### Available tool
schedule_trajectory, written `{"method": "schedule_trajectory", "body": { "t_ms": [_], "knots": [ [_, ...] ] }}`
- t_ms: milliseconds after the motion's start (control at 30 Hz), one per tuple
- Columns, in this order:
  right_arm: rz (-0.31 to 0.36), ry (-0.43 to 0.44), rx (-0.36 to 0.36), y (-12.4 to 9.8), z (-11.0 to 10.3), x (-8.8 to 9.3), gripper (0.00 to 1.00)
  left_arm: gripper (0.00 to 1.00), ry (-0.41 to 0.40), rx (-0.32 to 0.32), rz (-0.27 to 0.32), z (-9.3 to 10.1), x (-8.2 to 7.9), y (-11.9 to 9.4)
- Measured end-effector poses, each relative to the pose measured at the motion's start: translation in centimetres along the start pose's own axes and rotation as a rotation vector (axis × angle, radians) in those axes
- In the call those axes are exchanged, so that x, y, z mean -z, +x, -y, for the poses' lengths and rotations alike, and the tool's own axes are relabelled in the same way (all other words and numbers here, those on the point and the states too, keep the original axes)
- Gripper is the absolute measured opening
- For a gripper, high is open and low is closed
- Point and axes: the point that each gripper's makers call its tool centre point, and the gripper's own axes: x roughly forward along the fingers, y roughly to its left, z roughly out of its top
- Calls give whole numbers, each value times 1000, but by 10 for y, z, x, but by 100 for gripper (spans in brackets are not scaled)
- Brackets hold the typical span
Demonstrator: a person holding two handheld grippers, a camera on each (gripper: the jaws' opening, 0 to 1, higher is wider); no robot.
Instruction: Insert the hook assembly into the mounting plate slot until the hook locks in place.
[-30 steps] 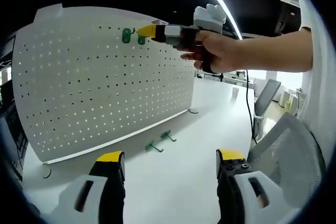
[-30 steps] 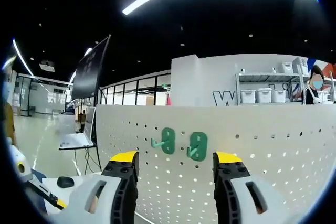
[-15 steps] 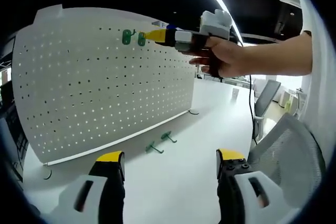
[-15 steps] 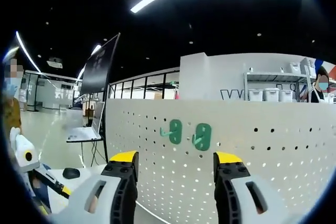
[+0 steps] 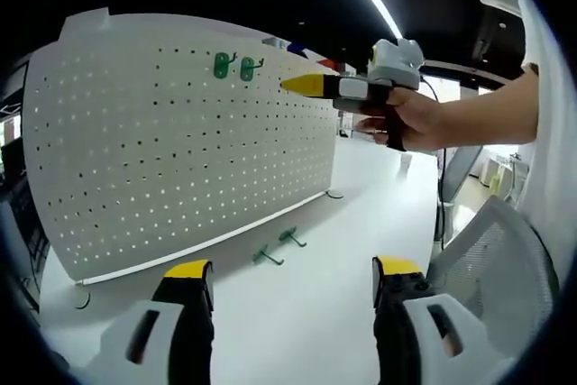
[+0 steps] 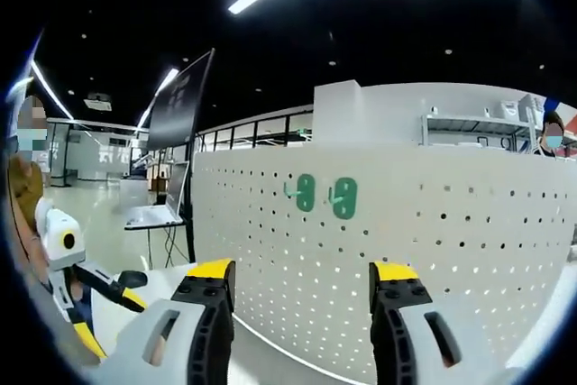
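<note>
Two green hooks [image 5: 222, 65] [image 5: 250, 67] on one white pegboard [image 5: 135, 151] (mounted side by side, near the top edge); two more hooks [image 5: 265, 256] [image 5: 290, 238] on one table [image 5: 297, 313].

Mesh chair [image 5: 491, 263] at right; laptop [image 6: 155, 215] on stand; shelf bins [image 6: 469, 129] behind.

Your pegboard [image 5: 180, 142]: matt white sheet, smooth, evenly perforated. Two mounted hooks [image 6: 325, 196], at its 12 o'clock: green, with a plastic-like sheen. Two loose hooks [image 5: 277, 247] at 5 o'clock: same green finish. Your tabletop [image 5: 297, 313]: smooth white, faintly glossy. Your left gripper [image 5: 293, 286]: matt yellow pads on black fingers, pale grey plastic-looking shells.
</note>
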Motion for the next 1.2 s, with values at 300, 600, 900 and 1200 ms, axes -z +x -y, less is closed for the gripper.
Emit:
{"method": "schedule_trajectory", "body": {
  "t_ms": [300, 600, 900, 1200],
  "knots": [
    [-31, 4, -14, -16, -3, 15, 58, 74, -2, -2, -4, 0, 2, -2],
    [-72, 13, -18, -36, -4, 33, 58, 75, -8, -3, 6, -1, 1, -5],
    [-108, 21, -7, -57, -2, 49, 58, 75, -10, -4, 1, 0, 3, -8],
    [-137, 45, -2, -78, -3, 65, 60, 75, -24, -21, 6, -6, 3, -12]
  ]
}}
